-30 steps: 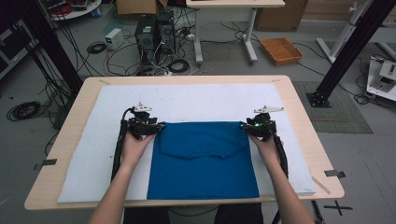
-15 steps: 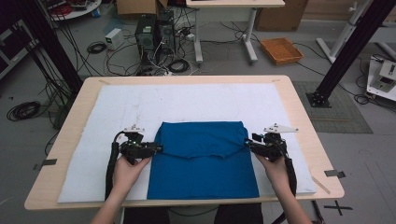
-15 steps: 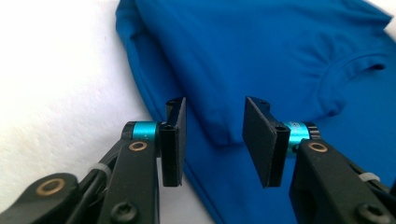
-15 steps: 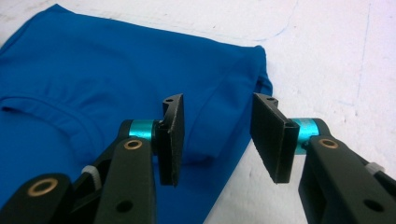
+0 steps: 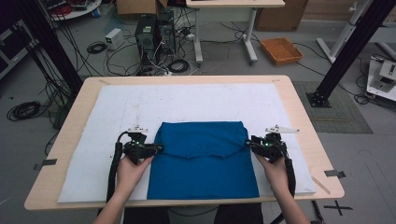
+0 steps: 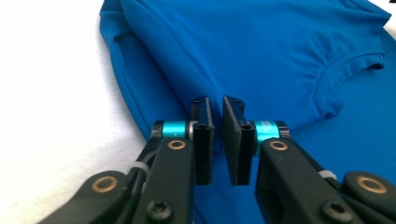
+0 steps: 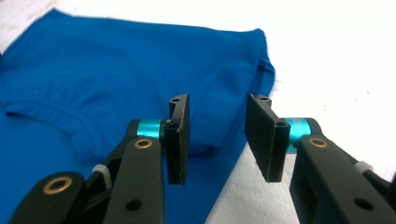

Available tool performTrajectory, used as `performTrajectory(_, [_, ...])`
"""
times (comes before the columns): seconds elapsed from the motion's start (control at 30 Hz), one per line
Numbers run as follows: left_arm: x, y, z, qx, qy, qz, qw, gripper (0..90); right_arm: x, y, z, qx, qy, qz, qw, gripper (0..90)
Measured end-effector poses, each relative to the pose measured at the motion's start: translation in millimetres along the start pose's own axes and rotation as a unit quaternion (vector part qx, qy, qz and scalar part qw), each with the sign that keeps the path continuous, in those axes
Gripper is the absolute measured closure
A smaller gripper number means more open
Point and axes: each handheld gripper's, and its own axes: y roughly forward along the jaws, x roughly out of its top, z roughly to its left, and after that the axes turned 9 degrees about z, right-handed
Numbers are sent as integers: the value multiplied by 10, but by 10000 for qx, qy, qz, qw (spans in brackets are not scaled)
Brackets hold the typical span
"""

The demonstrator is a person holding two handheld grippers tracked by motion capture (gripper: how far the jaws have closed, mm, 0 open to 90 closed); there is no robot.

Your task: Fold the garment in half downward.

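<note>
Blue shirt (image 5: 204, 161) edges btwn grippers.

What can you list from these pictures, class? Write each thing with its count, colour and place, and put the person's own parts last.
Blue folded cotton T-shirt: one, blue, middle of the white mat, collar facing the person.
White padded mat: one, white, covering most of the table.
Light wooden table: one, pale wood, centre of the high view.
Orange shallow tray: one, orange, on the floor beyond the table.
Black computer towers: two, black, on the floor among cables.
Left gripper: one, black, at the shirt's left edge, jaws narrowly apart.
Right gripper: one, black, at the shirt's right edge, jaws wide apart.
Hands: two, behind the grippers.
</note>
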Motion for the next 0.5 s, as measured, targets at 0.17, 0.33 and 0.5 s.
performTrajectory(0.17, [-2, 3, -12, -20, 16, -45, 10000, 850, -19, 45, -22, 46, 80, 115, 9999, 626])
performTrajectory(0.33, [0, -5, -9, -26, 36, -64, 10000, 852, -30, 117, 0, 110, 41, 270, 9996, 712])
performTrajectory(0.5, [-2, -43, -17, -67, 75, -124, 9999, 854, -29, 107, 67, 117, -216, 221, 9995, 886])
